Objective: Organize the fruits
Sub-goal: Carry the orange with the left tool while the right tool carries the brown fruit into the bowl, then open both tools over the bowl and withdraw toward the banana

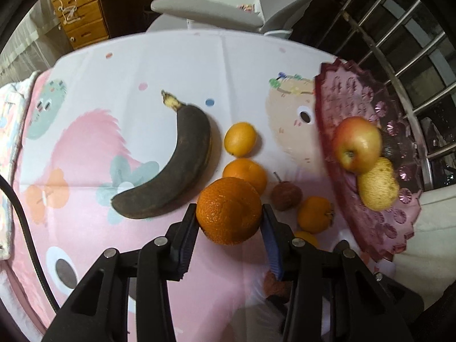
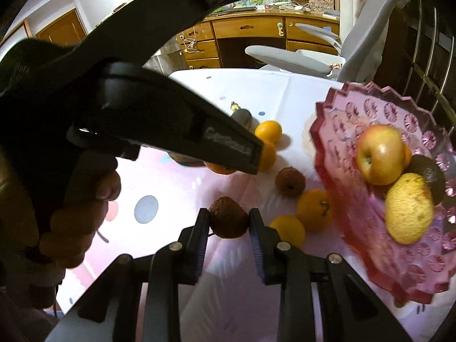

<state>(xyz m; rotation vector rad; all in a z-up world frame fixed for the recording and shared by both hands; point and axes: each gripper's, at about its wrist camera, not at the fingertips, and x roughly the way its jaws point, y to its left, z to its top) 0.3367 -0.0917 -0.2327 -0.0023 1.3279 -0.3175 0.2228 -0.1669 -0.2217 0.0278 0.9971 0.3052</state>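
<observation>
My left gripper is shut on a large orange, held just above the table. My right gripper is shut on a small brown fruit. A pink glass plate, also in the right wrist view, stands at the right and holds a red-yellow apple, a yellow pear and a dark fruit. On the cloth lie a blackened banana, several small oranges and another brown fruit.
The table carries a pink and white cartoon cloth. A grey chair and wooden drawers stand behind it. A metal railing runs along the right. The left gripper's body crosses the right wrist view.
</observation>
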